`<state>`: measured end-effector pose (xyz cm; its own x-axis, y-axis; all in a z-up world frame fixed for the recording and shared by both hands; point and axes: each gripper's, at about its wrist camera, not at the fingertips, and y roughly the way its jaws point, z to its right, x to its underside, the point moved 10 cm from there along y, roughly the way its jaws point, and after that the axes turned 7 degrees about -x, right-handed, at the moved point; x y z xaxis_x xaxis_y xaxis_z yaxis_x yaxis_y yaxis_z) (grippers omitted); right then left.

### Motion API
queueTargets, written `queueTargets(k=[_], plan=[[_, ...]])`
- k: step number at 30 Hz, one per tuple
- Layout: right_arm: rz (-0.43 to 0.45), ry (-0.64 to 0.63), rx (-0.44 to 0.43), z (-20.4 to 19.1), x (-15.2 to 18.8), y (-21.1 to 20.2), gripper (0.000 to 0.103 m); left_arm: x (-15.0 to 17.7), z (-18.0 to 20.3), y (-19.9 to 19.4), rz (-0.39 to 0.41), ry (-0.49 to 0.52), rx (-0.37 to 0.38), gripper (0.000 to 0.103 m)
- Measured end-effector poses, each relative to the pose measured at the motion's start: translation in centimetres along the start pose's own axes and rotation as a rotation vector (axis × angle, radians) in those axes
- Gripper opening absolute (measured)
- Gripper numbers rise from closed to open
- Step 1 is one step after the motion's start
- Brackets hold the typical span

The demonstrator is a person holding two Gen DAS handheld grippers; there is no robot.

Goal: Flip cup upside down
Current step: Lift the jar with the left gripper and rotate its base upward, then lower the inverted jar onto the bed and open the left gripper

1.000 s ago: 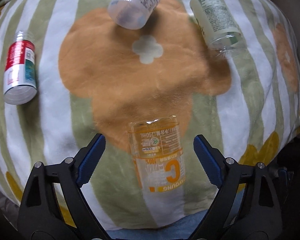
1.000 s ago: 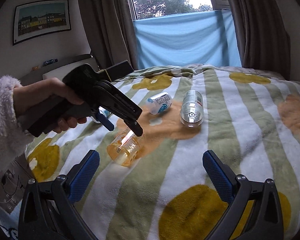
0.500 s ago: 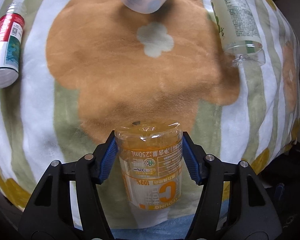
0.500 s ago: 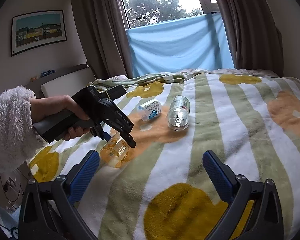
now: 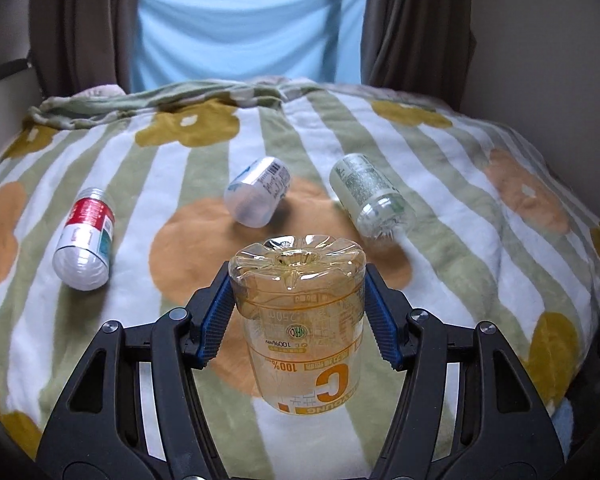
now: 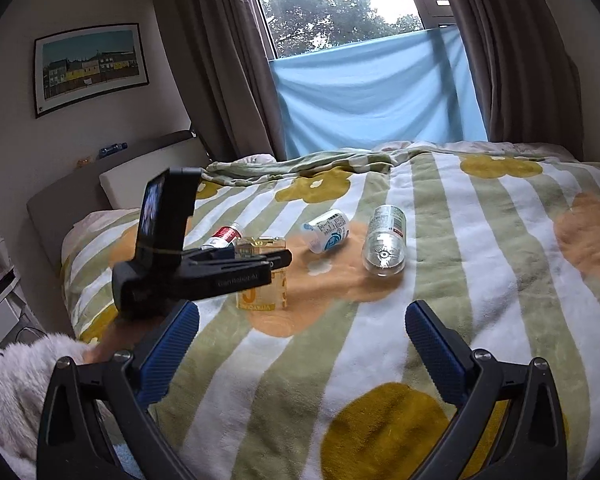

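The cup is a clear orange-tinted plastic cup with an orange "C" label. It stands upside down, base up, with its printing inverted. My left gripper is shut on its upper part, blue pads on both sides. In the right wrist view the cup stands with its rim down on the blanket, held by the left gripper. My right gripper is open and empty, low over the near part of the bed.
A striped flower-print blanket covers the bed. Three other cups lie on their sides: a red-labelled one at left, a white-blue one in the middle, a green-labelled one at right. Curtains and a blue cloth are behind.
My left gripper closed on the lying cup, then lifted and turned it so its base points up. The right gripper stayed open and drew back slightly.
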<state>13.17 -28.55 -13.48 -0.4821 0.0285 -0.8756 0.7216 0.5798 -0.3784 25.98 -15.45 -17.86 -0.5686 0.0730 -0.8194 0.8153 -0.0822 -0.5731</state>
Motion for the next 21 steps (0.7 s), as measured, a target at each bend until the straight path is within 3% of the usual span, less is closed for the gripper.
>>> queueTargets(k=[4,10,21], plan=[[-0.009,0.015,0.015,-0.2,-0.1,-0.4,0.103,0.9,-0.6,0.0,0.098,0.002,-0.06,0.058],[-0.016,0.034,0.005,0.0,-0.3,-0.6,0.103,3.0,-1.5,1.8,0.003,-0.049,-0.022,0.058],[-0.034,0.022,-0.011,-1.0,-0.4,0.7,0.103,5.5,-0.8,2.4,-0.119,0.0,0.046,0.058]])
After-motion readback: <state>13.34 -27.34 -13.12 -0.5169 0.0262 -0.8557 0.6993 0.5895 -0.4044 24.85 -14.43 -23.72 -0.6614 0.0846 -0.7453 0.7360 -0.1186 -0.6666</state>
